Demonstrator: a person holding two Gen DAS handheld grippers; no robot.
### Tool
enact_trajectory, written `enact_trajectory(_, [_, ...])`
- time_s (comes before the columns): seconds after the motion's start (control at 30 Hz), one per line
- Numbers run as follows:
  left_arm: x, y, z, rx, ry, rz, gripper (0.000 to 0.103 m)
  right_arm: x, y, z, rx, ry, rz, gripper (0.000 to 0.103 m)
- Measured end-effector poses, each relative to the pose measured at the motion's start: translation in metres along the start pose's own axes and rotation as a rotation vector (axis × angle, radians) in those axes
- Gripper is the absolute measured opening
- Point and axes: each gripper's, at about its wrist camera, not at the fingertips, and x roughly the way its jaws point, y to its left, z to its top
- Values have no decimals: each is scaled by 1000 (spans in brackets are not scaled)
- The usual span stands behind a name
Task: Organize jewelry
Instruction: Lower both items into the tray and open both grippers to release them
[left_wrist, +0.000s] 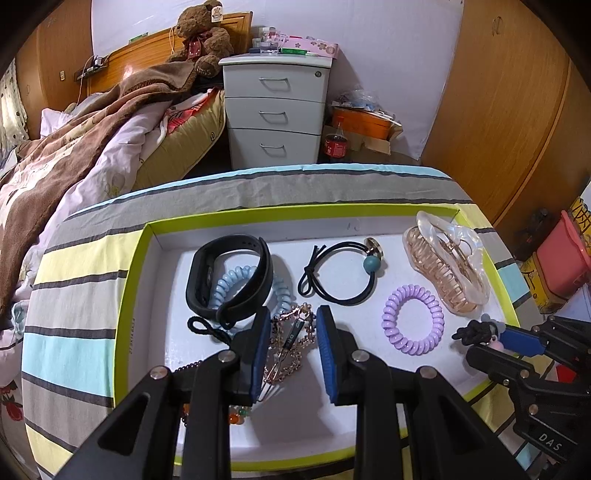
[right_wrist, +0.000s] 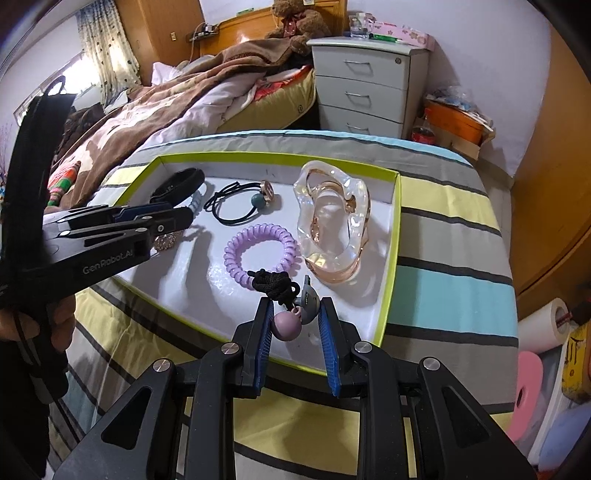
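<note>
A white tray with a lime-green rim (left_wrist: 258, 216) (right_wrist: 397, 221) lies on a striped cloth. In it are a black wristband (left_wrist: 231, 273), a pale blue coil tie (left_wrist: 282, 291), a black hair tie with a teal bead (left_wrist: 341, 271) (right_wrist: 240, 203), a purple coil tie (left_wrist: 412, 319) (right_wrist: 258, 251), a clear claw clip (left_wrist: 448, 262) (right_wrist: 332, 225) and a rose-gold chain (left_wrist: 290, 345). My left gripper (left_wrist: 293, 350) is open, its jaws either side of the chain. My right gripper (right_wrist: 295, 328) (left_wrist: 491, 341) holds a black hair tie with a mauve ball and grey charm (right_wrist: 286, 323) above the tray's near right corner.
The striped cloth (left_wrist: 74, 332) covers a round table. A bed with a brown blanket (left_wrist: 74, 147) lies far left, and a white drawer unit (left_wrist: 275, 110) stands behind. A wooden wardrobe (left_wrist: 517, 92) is on the right. Orange and green beads (left_wrist: 238, 415) lie under my left gripper.
</note>
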Motion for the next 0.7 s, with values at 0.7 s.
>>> enact_trajectory(0.7, [1,-3,0,1,7,-7,31,15,-4,10,21,99,14,26])
